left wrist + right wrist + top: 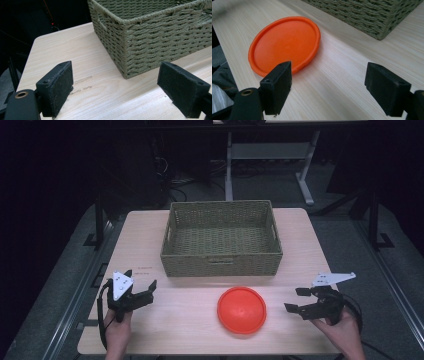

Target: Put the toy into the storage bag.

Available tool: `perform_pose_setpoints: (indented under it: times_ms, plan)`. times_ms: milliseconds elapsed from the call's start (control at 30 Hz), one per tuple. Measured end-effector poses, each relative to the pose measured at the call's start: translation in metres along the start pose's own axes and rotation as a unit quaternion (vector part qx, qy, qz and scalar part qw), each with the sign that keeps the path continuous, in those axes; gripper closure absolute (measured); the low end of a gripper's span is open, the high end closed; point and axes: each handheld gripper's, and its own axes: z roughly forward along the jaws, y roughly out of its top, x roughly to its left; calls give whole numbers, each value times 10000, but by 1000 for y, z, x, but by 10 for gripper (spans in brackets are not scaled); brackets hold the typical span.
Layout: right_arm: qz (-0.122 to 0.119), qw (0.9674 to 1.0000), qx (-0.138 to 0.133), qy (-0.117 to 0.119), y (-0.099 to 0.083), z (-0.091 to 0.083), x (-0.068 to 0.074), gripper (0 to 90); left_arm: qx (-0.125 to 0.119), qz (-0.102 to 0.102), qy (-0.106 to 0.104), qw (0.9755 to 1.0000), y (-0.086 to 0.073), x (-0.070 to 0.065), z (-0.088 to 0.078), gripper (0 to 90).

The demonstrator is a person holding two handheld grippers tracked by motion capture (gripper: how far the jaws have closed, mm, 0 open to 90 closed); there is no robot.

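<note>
Left hand-held gripper (142, 292) is seen near the surface's (150, 325) front-left corner, jaws spread wide apart, nothing held or touched. In the left gripper view its pads (56, 87) frame bare wood, w/ the woven basket's (150, 40) near-left corner just beyond; the basket itself sits at the surface's back edge, centred, and looks empty.

The orange disc (242, 309) is found flat on the surface near the front edge, slightly right of centre, just in front of the basket's front wall but apart from it. Being round, no long axis is offered; approach can be judged from any side, though the thin rim lying flush on the wood will likely be the hard part.

Right hand-held gripper (298, 301) is seen near the front-right corner, jaws likewise wide apart and empty, pointed inward toward the disc. In the right gripper view the disc (284, 45) lies ahead and to that view's left, its near rim just beyond one pad (277, 86); no contact can be made out.

The disc lies to the left of the right hand-held gripper and to the right of the left one; the right is judged nearer, so the pick probably falls to it, w/ the basket as the likely drop spot.
</note>
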Motion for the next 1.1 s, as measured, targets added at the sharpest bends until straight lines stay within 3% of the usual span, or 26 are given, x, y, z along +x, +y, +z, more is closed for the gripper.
perform_pose_setpoints:
  times_ms: [533, 633, 1100]
  plan:
    - [-175, 9994, 258, 135, 27, 21, 10, 218, -19, -28, 9, 10000, 0, 1, 0, 128]
    - [-215, 9984, 490, 156, 35, 33, 15, 220, -12, 11, 16, 10000, 0, 0, 0, 128]
    - [-196, 9948, 961, 292, 55, 67, 22, 251, 2, 46, -16, 10000, 0, -1, 0, 128]
